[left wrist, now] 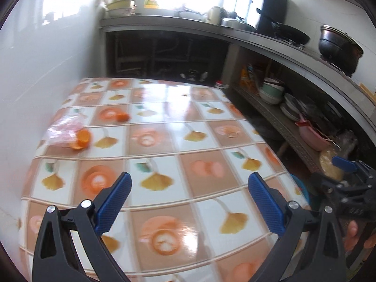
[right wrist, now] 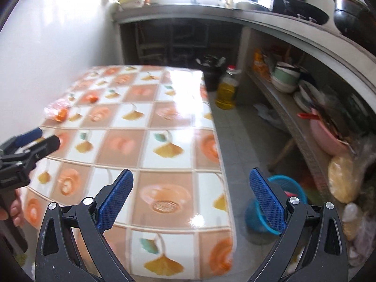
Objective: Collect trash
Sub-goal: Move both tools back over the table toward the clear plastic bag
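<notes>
On the patterned tablecloth (left wrist: 164,122) lie two pieces of orange peel: one (left wrist: 82,139) beside a crumpled clear-pink plastic bag (left wrist: 64,129) at the table's left side, another (left wrist: 122,117) a little farther back. The right wrist view shows the same bag (right wrist: 55,107), peel (right wrist: 61,114) and far peel (right wrist: 92,98). My left gripper (left wrist: 189,202) hangs open over the near table, empty, well short of the trash. My right gripper (right wrist: 191,199) is open too, empty, over the table's near right edge. A blue basket (right wrist: 277,202) stands on the floor below it.
A white wall borders the table's left side. A counter with pots and a wok (left wrist: 291,35) runs along the back and right, with a shelf of bowls and plates (left wrist: 277,94) beneath. A dark bin (right wrist: 211,72) and an oil bottle (right wrist: 226,91) stand on the floor beyond the table.
</notes>
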Motion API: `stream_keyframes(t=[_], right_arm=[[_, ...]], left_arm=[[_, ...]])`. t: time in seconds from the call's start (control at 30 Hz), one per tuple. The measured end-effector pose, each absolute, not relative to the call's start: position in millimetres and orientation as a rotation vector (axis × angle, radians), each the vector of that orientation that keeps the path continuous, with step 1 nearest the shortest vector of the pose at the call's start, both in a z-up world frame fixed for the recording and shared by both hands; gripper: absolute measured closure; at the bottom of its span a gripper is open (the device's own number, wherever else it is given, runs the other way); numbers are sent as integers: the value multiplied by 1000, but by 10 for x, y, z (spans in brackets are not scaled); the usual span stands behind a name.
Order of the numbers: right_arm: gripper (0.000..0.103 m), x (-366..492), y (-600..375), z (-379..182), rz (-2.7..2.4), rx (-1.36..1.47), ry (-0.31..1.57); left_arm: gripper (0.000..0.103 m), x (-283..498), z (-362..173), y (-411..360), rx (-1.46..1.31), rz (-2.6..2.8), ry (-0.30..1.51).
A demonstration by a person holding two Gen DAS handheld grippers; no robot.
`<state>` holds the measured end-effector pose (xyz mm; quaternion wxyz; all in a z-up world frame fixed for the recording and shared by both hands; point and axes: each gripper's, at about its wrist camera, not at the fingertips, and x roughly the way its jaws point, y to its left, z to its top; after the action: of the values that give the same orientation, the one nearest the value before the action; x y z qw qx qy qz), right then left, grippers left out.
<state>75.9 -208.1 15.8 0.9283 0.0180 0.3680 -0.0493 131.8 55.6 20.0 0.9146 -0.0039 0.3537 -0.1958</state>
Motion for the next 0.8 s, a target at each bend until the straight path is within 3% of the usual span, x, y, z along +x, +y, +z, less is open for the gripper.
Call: stream_keyframes(t=[0.33, 0.57, 0.8], right_arm=[[8, 1123, -1566, 123, 117, 77, 737], [8, 1429, -1291, 28, 207, 85, 794], [10, 1604, -1176, -28, 247, 98, 821]], left_arm=[[6, 1340, 138, 1469, -112, -232, 675], [6, 1771, 159, 1903, -185, -168, 662], [27, 2534, 15, 2026, -143, -169, 770]])
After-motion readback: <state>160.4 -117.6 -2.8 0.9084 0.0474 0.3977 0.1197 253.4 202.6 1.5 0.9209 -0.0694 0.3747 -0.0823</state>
